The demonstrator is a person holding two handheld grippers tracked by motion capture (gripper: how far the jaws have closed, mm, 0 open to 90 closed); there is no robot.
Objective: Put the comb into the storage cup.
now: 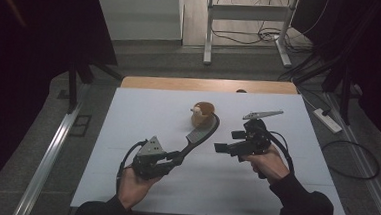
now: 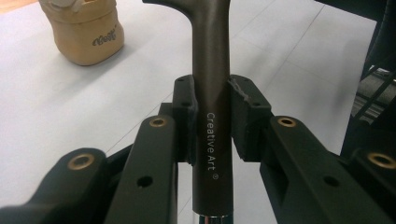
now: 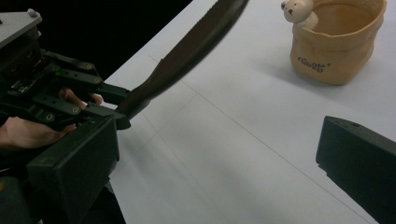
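Left gripper (image 1: 175, 156): jaws pinching the handle of a dark curved spatula (image 1: 202, 131); pads (image 2: 184, 114) press both sides of the handle, seen close in the left gripper view, where the handle (image 2: 212, 107) reads "Creative Art".
Spatula pos: held above the white table (image 1: 127, 133), blade w/ a serrated edge (image 3: 196, 44) reaching up-fwd; tip looks right beside the cup, prob. not touching, but high view is too dim to say for sure.
Cup (image 1: 202, 113): small tan cup w/ a little bear figure on the rim (image 3: 299, 10), upright, standing on the table near mid-back; looks empty inside as far as the right gripper view shows.
Right gripper (image 1: 223, 148): jaws spread wide, nothing btwn them; held beside the spatula, pointing toward the left hand (image 1: 133, 184).
Right hand (image 1: 270, 162): to the right of the cup, apart from it.
Done so far: spatula is picked up & gripped firm.
Left to do: judging by the layout, either a handover to the right gripper or setting the spatula into the cup; neither is done yet.
Progress: early-to-mid, I'd say.
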